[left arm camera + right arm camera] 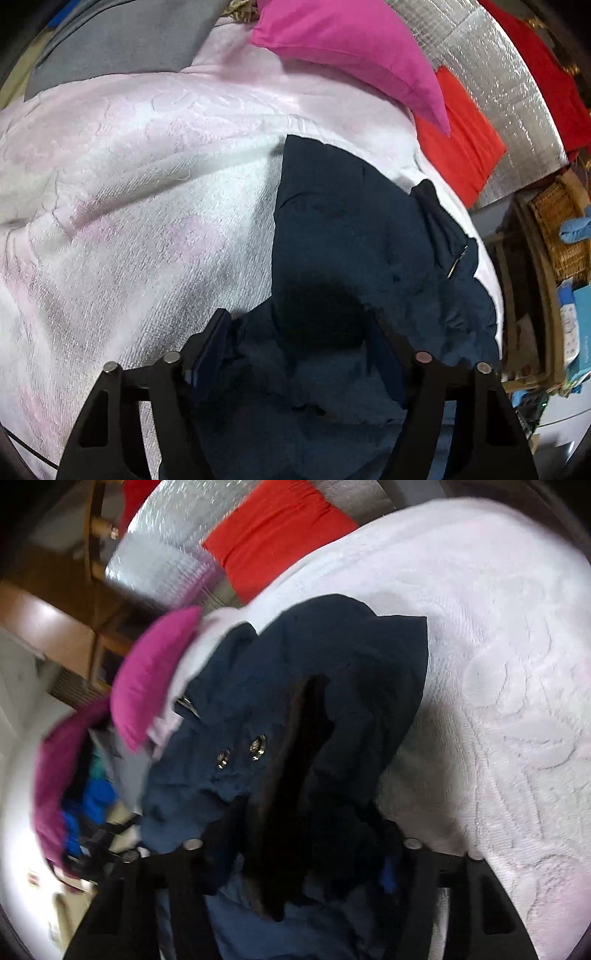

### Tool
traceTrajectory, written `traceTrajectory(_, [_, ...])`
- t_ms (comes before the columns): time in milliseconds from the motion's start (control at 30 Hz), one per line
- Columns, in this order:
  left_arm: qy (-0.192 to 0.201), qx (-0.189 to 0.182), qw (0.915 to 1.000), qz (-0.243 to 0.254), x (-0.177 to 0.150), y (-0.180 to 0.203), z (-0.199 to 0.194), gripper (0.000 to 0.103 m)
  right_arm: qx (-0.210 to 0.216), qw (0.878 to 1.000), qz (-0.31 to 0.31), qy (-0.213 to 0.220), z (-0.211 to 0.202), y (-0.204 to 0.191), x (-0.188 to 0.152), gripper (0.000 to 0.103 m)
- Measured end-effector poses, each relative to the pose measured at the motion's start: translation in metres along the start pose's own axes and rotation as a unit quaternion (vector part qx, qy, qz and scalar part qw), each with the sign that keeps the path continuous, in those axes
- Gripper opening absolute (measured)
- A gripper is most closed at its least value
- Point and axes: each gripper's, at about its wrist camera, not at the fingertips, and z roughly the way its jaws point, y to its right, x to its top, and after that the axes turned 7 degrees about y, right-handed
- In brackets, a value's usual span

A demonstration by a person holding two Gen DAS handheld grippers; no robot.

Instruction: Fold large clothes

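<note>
- Navy jacket point(351, 229) is lying on the white blanket point(129, 184), spread for folding.
- Left claw point(299, 347) is gaping apart, straddling bunched cloth.
- Right claw point(295, 834) is straddling a fold; grip unclear.

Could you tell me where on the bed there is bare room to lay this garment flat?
Free: the pale blanket between the navy jacket and the grey cloth. Crowded: the side with the pink pillow and red cloth.
</note>
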Motion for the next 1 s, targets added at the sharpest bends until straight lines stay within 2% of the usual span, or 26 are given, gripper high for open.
traceTrajectory(67, [0.006, 0.007, 0.9999, 0.013, -0.002, 0.006, 0.0, 0.067, -0.015, 1.0, -0.01, 0.007, 0.003, -0.007, 0.0, 0.053])
traceTrajectory(133, [0.011, 0.008, 0.9997, 0.02, -0.003, 0.008, -0.002, 0.062, -0.051, 0.998, -0.042, 0.021, 0.002, -0.019, -0.003, 0.05])
traceTrajectory(300, [0.021, 0.002, 0.9994, 0.029, -0.001, 0.01, -0.005, 0.047, -0.134, 0.98, -0.128, 0.07, 0.007, -0.053, -0.011, 0.045])
traceTrajectory(333, [0.02, -0.008, 0.9994, 0.027, -0.001, 0.011, -0.005, 0.039, -0.14, 0.978, -0.131, 0.078, 0.005, -0.056, -0.011, 0.043])
traceTrajectory(433, [0.021, 0.007, 0.9991, 0.037, -0.001, 0.017, -0.001, 0.04, -0.133, 0.977, -0.126, 0.111, -0.007, -0.056, -0.006, 0.042])
traceTrajectory(467, [0.017, 0.015, 0.999, 0.038, -0.001, 0.017, 0.002, 0.044, -0.127, 0.978, -0.121, 0.111, -0.009, -0.052, -0.004, 0.042])
traceTrajectory(600, [0.008, 0.021, 0.9993, 0.03, -0.002, 0.016, 0.006, 0.05, -0.133, 0.984, -0.098, 0.068, 0.007, -0.04, -0.002, 0.048])
traceTrajectory(667, [0.005, 0.03, 0.9991, 0.029, -0.003, 0.015, 0.003, 0.056, -0.122, 0.987, -0.079, 0.063, 0.002, -0.038, -0.001, 0.052])
traceTrajectory(767, [0.009, 0.044, 0.9983, 0.037, -0.005, 0.02, -0.006, 0.056, -0.104, 0.992, -0.04, 0.055, -0.01, -0.03, 0.005, 0.056])
traceTrajectory(900, [0.036, 0.072, 0.9935, 0.081, -0.01, 0.039, -0.025, 0.059, -0.096, 0.991, -0.019, 0.09, -0.04, -0.028, 0.008, 0.056])
traceTrajectory(1000, [0.056, 0.067, 0.9906, 0.106, -0.021, 0.046, -0.042, 0.062, -0.065, 0.99, 0.001, 0.127, -0.068, -0.028, 0.007, 0.063])
